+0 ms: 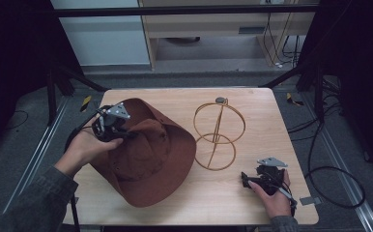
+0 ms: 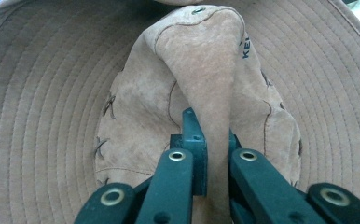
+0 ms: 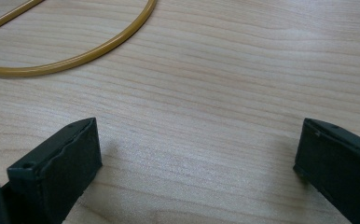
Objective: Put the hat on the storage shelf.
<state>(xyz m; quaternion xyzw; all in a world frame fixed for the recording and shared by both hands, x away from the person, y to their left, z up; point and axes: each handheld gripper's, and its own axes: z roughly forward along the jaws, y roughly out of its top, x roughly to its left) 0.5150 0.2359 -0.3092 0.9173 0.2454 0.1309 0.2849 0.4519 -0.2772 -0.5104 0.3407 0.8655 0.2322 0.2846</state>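
Observation:
A brown wide-brimmed suede hat point(image 1: 148, 159) is tilted up on the left half of the table. My left gripper point(image 1: 121, 134) is shut on a pinched fold of its crown point(image 2: 206, 79), with the stitched brim point(image 2: 43, 116) spread all around behind it. A gold wire hat stand point(image 1: 217, 135) with two rings stands at the table's middle right. Beside the front right corner my right gripper point(image 1: 245, 180) rests low and open, nothing between its fingers. The right gripper view shows its wide-apart jaws over bare wood and an arc of the stand's base ring point(image 3: 75, 58).
The wooden table point(image 1: 252, 203) has bare room in front of the stand and along its far edge. Dark frame legs and cables lie on the floor around it, with a cable loop point(image 1: 337, 186) at the right.

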